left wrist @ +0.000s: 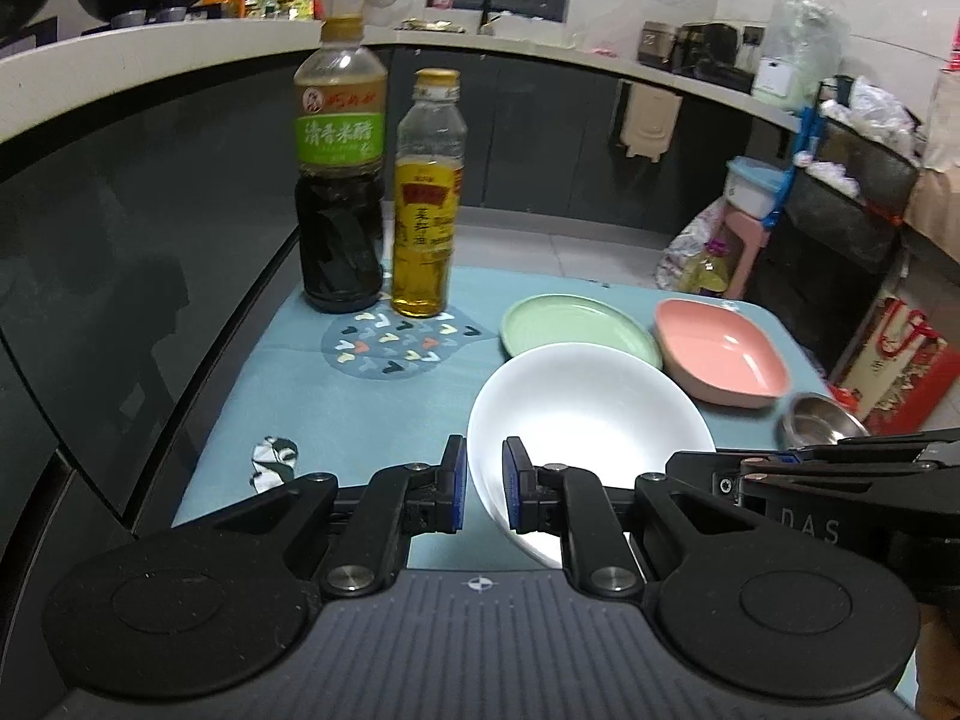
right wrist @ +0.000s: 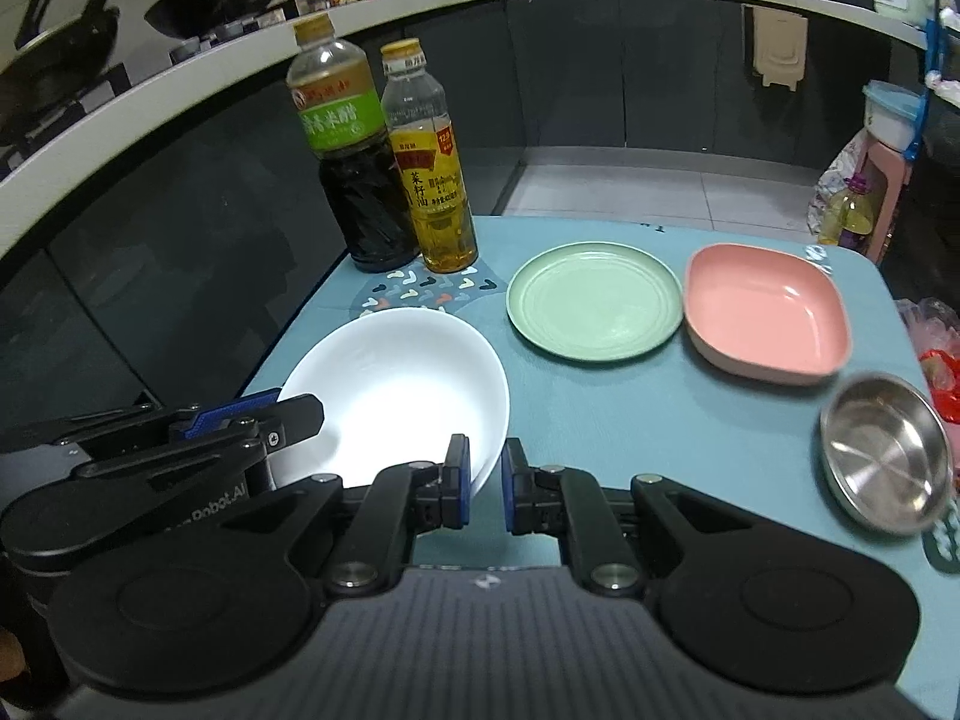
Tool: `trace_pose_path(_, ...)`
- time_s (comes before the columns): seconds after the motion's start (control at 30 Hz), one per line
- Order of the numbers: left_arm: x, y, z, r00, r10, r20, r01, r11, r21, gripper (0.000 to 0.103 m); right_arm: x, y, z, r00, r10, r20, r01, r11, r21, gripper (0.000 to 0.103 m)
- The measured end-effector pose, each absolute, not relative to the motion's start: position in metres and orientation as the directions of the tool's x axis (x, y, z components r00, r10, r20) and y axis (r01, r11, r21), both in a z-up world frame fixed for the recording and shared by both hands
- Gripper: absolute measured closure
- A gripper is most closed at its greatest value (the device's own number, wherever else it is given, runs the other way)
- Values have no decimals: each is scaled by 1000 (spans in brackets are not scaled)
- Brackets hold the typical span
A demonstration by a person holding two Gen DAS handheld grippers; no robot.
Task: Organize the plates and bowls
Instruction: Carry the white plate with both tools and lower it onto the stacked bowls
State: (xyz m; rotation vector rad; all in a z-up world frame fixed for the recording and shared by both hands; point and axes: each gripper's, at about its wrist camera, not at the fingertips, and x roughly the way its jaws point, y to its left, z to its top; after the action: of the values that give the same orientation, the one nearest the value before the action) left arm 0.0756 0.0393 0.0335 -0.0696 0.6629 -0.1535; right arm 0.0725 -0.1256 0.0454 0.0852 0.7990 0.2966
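A white bowl (left wrist: 591,420) (right wrist: 396,390) is held between both grippers over the blue table. My left gripper (left wrist: 485,483) is shut on its left rim; it also shows in the right wrist view (right wrist: 288,414). My right gripper (right wrist: 485,483) is shut on its right rim; it also shows in the left wrist view (left wrist: 780,462). Beyond the bowl lie a green plate (left wrist: 576,324) (right wrist: 594,300) and a pink square dish (left wrist: 720,354) (right wrist: 768,315). A small steel bowl (left wrist: 822,420) (right wrist: 885,459) sits near the right edge.
A dark vinegar bottle (left wrist: 342,180) (right wrist: 354,162) and a yellow oil bottle (left wrist: 426,198) (right wrist: 432,162) stand at the table's (right wrist: 630,420) far left on a patterned mat (left wrist: 390,348). Dark cabinets run along the left. A pink stool (left wrist: 738,240) stands beyond.
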Motion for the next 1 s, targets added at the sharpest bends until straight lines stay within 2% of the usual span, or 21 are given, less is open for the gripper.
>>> trace_pose_path(0.53,-18,22,26,734,-257,-629,227,965,-130,91,-26,-147,38,660,269,-701,-194,963,186,103)
trace_pose_path(1.0,-38,10,8,709,-228,-668,237,968,-78,91,-39,-154,11,609,269,-746,-172,963,208,103)
